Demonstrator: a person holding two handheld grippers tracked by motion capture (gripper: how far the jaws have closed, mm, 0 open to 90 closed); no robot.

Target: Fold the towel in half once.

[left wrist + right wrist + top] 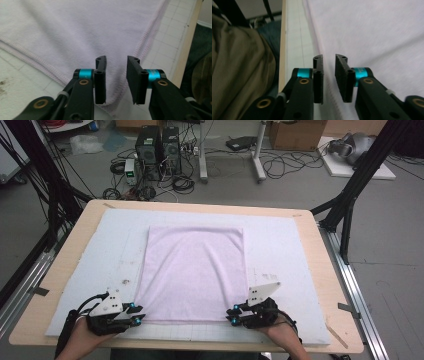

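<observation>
At the near edge, my grippers sit at the towel's two near corners.
Both my left gripper (134, 312) and right gripper (231, 315) are spread, holding nothing; the lilac towel (192, 270) lies flat on the white mat (280, 240). I'd slide a jaw under each hem, pinch both corners evenly, then lift together toward the far edge.

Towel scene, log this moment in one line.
towel: flat on mat | left gripper: open, near-left corner | right gripper: open, near-right corner
</observation>
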